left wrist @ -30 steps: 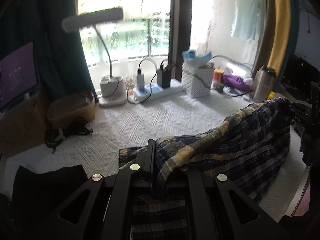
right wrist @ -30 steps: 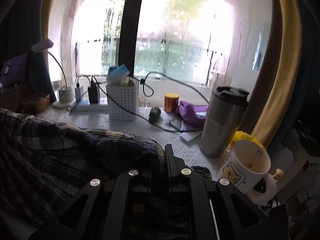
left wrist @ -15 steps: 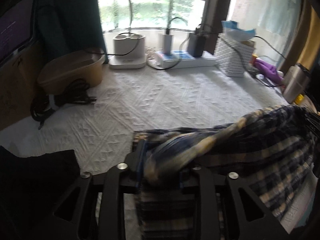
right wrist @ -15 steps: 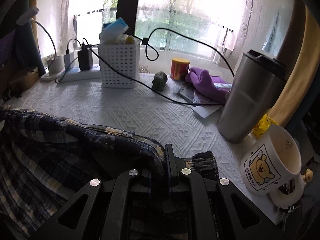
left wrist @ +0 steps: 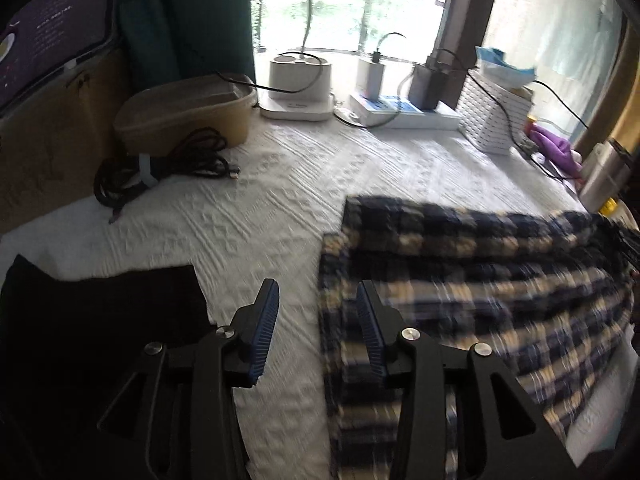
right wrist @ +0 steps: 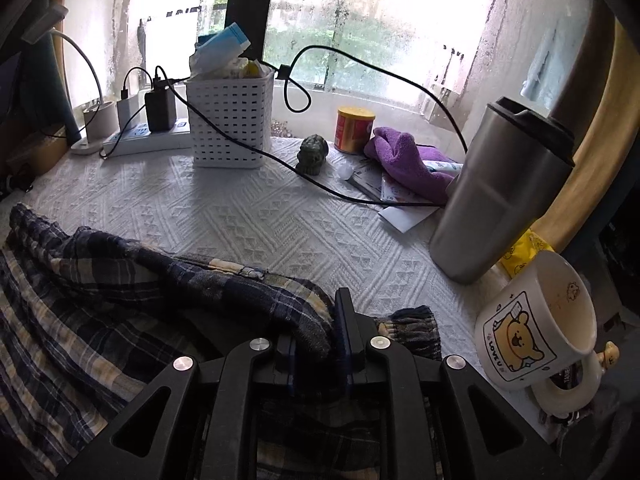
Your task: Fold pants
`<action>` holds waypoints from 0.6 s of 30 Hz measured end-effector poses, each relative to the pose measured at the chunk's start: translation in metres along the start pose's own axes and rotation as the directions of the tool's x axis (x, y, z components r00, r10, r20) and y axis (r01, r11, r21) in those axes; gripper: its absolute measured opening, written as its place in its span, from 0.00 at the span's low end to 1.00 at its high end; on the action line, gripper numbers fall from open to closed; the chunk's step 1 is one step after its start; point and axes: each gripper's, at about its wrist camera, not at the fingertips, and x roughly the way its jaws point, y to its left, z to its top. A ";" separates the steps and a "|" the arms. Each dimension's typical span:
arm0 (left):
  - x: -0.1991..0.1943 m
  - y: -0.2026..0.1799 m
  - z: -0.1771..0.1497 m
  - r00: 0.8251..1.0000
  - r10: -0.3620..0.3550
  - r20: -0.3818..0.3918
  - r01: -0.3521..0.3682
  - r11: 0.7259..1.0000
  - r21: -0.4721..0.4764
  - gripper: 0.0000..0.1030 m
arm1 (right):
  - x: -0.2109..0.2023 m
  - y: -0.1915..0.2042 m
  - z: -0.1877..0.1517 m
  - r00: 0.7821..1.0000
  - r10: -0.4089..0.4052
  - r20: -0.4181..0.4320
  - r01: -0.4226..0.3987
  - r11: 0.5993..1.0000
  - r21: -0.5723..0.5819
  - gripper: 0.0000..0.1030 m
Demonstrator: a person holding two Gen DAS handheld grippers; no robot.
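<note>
You have one pair of plaid pants (left wrist: 480,280) ahead of your two grippers, and one black garment (left wrist: 100,320) to the left. Beyond them stand one white basket (right wrist: 230,120), one steel tumbler (right wrist: 500,192), one mug (right wrist: 536,320) and one red can (right wrist: 354,124).

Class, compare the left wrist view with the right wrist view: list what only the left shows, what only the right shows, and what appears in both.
Only the left wrist view: the left gripper, opening with nothing between its jaws, a black cloth and a coiled cable.

Only the right wrist view: the right gripper, opening with fabric between its jaws, a bear mug and a yellow-lidded can.

Both: the plaid pants, white basket and power strip.
</note>
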 end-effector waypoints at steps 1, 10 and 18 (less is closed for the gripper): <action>-0.003 -0.002 -0.004 1.000 -0.008 -0.003 0.008 1.000 0.003 0.40 | -0.004 -0.001 0.000 1.000 -0.002 0.006 0.002 1.000 0.003 0.27; -0.030 -0.010 -0.033 0.999 -0.035 0.014 0.035 0.999 0.015 0.51 | -0.046 -0.003 -0.010 0.997 -0.021 0.069 0.019 0.999 0.036 0.95; -0.045 -0.015 -0.060 0.999 -0.034 0.011 0.034 0.999 0.019 0.58 | -0.075 -0.014 -0.036 0.997 -0.031 0.073 0.026 0.997 0.067 0.95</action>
